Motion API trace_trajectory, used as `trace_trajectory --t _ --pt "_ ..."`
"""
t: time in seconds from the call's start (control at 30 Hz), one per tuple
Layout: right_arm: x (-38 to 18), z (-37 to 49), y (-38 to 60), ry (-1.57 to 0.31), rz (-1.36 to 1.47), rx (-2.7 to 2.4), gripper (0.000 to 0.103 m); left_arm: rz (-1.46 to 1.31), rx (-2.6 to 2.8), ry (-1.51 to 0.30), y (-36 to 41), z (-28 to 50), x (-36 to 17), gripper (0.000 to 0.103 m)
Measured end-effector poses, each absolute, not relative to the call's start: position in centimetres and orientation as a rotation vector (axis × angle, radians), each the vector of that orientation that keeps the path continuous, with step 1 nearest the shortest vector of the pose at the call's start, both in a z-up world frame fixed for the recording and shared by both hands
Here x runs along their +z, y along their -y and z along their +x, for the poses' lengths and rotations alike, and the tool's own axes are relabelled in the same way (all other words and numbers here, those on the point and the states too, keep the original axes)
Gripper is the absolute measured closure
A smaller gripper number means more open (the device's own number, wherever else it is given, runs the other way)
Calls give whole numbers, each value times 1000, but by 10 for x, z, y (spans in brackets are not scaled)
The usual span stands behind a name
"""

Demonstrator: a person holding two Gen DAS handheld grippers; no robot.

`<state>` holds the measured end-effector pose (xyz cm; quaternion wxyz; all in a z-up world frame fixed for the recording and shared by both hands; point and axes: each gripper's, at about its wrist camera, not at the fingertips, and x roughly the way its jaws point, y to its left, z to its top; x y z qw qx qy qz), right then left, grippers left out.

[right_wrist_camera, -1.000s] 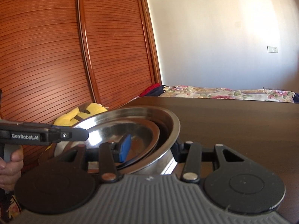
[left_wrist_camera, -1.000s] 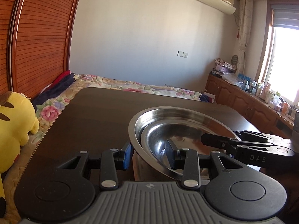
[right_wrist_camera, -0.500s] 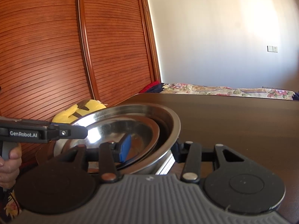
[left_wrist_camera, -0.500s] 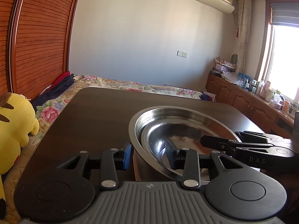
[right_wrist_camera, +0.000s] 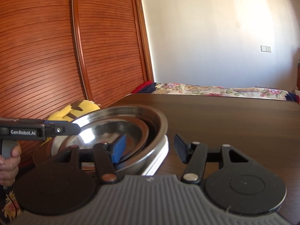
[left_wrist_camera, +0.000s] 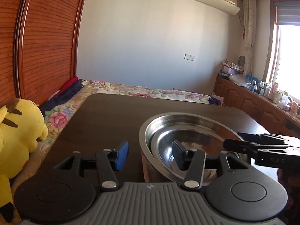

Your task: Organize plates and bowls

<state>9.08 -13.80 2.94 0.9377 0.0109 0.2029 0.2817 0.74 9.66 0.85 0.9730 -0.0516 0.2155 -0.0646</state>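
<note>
A large steel bowl (left_wrist_camera: 187,118) with a smaller steel bowl (left_wrist_camera: 168,144) nested in it stands on the dark table (left_wrist_camera: 112,116). Pale rims of a lower stack (right_wrist_camera: 157,161) show under it. My left gripper (left_wrist_camera: 150,155) straddles the bowl's left wall. Its jaws are opening, and neither pad touches the steel. My right gripper (right_wrist_camera: 149,148) straddles the opposite side of the large bowl (right_wrist_camera: 161,123). One blue pad (right_wrist_camera: 118,148) is inside over the inner bowl (right_wrist_camera: 105,131), the other outside. These jaws are opening too, clear of the rim.
A yellow plush toy (left_wrist_camera: 18,131) lies left of the table on a floral bed cover (left_wrist_camera: 140,90). Wooden slatted doors (right_wrist_camera: 56,56) rise behind. Low cabinets (left_wrist_camera: 262,101) with bottles run under the window at right. A person's hand (right_wrist_camera: 7,157) holds the left gripper's handle.
Both grippers' jaws have spread: earlier their pads pinched the bowl's wall from either side, now gaps show. The bowls and both hands have stayed where they were.
</note>
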Motion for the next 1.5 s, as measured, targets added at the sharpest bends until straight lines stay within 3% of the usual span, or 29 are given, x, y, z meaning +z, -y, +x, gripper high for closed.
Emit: trace_trajectory --t 0.33,0.6,0.8,0.87,1.13,1.5 --pt "43 79 159 -360 35 524 45 -44 -112 -401 -82 -2 25 44" --pt "57 67 174 -335 45 491 45 1 -124 -317 -57 -15 54 24" --pt "73 61 185 -307 31 441 34 14 -145 -257 -39 -21 76 6" --pt "77 60 189 -296 30 417 24 19 -141 -245 -33 -22 81 1" --pt "86 54 202 -253 43 298 0 71 -95 -256 -9 -21 89 1" --pt "88 52 208 -265 26 188 0 79 -103 -267 11 -24 86 1"
